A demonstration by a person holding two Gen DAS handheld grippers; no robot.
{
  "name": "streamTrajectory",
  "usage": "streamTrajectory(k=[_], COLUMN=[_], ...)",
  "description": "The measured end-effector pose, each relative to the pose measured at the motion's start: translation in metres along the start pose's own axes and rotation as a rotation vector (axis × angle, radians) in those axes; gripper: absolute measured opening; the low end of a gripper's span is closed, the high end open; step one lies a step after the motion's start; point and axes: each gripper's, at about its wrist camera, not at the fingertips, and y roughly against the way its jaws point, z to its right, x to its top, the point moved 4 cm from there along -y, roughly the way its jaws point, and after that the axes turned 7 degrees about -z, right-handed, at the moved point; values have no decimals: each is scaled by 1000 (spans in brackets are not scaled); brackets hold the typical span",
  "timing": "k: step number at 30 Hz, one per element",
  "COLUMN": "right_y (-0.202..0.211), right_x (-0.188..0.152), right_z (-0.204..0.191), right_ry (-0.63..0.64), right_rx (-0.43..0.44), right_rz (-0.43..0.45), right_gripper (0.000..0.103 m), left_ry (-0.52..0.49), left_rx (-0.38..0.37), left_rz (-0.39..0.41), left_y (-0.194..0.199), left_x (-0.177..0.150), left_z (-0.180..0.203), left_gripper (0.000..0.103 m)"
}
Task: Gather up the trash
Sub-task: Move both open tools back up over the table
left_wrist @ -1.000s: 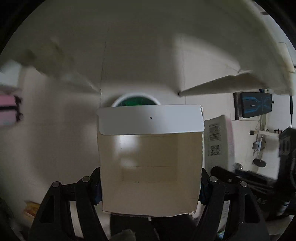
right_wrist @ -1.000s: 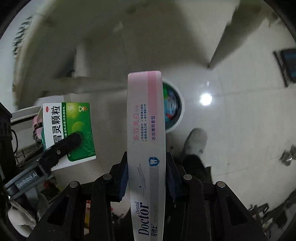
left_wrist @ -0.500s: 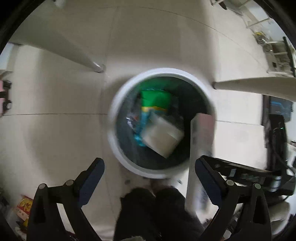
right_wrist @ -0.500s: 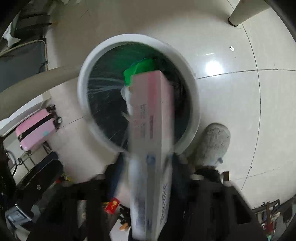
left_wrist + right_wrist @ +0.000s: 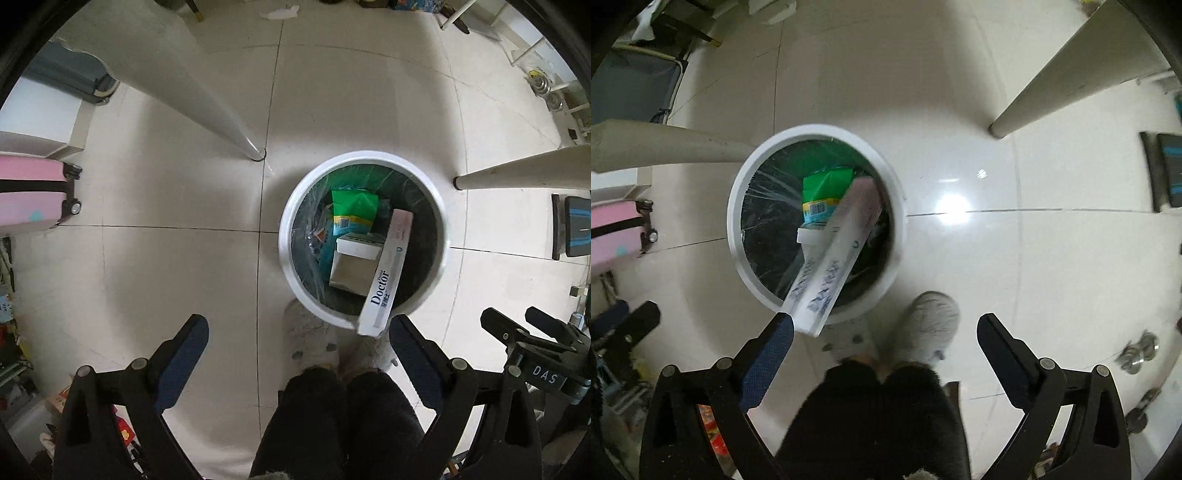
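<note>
Both the left gripper [image 5: 297, 332] and the right gripper [image 5: 885, 332] are held wide apart and empty above a white bin [image 5: 439, 236]. The toothpaste box [image 5: 386, 280] is propped inside it, its near end resting on the rim, beside an opened white carton [image 5: 351, 266] and a green packet [image 5: 352, 208]. The bin is flanked by two table legs [image 5: 207, 92]. The view below the bin is partly blocked by grey slippers [image 5: 932, 325] and dark trousers [image 5: 332, 424]. A pink suitcase [image 5: 29, 195] is seen at the far left
</note>
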Motion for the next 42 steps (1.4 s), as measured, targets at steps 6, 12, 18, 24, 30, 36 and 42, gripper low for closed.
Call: streamTrajectory(k=[6,12,18,24,30,36,42], right_y=[70,164,261,345,434,510,577], right_x=[-29,-68,-112,-147,-135,-61,78], right_z=[-3,-15,-26,-42,-59,-55,-7], right_ry=[2,39,55,41,9,-11,-45], right_rx=[-24,-30,-11,37,144,150,122], right_rz=[55,110,152,175,268,373,415], right_gripper=[101,101,100,100,100,101,101], left_ry=[-6,-27,-43,-50,-10,42,104], left_rx=[4,3,-38,-49,-35,17,-7], left_rz=[34,57,99,175,318,432,423], left_y=[58,128,203,272,342,397,432], left_x=[-21,-50,-78,-87,-55,9,110], left_z=[1,7,9,2,-8,-7,29], left_gripper=[100,100,100,100,100,103,103])
